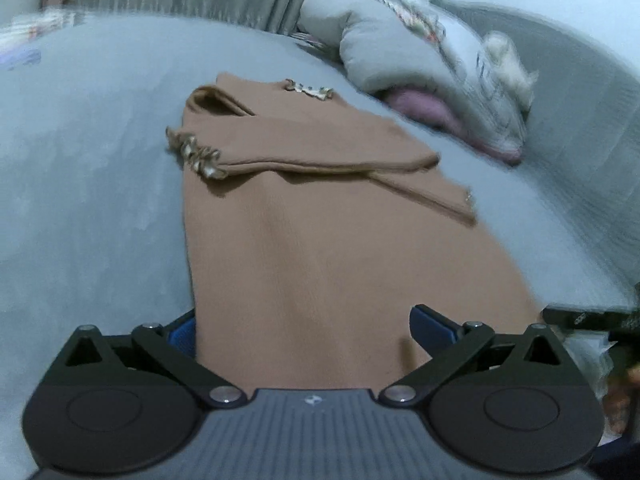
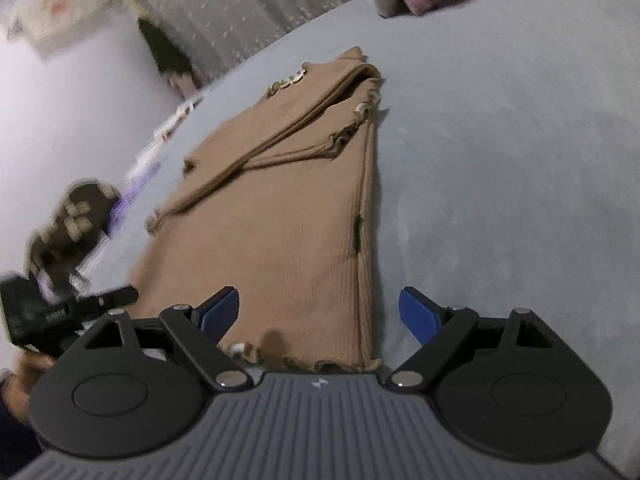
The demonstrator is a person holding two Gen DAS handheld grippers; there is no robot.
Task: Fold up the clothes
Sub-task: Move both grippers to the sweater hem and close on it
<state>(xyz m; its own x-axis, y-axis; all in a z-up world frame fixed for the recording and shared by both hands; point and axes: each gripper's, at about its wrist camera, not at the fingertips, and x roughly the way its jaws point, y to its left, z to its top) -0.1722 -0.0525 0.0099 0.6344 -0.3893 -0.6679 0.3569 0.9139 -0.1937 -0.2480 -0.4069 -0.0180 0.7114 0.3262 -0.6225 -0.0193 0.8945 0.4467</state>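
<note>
Brown top and grey bed show no readable writing.

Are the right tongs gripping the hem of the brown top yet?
Apart. The right wrist view shows the right tongs wide open, blue pads clear on either side of the brown top, its ruffled hem lying flat on the bed.

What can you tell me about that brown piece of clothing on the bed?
The brown garment is a ribbed knit with frilly, pale-trimmed edges. It lies flat on the grey bed cover, already folded lengthwise into a long narrow shape, with its sleeves laid across the upper part. Its ruffled hem is nearest the cameras. Nothing grips it.
</note>
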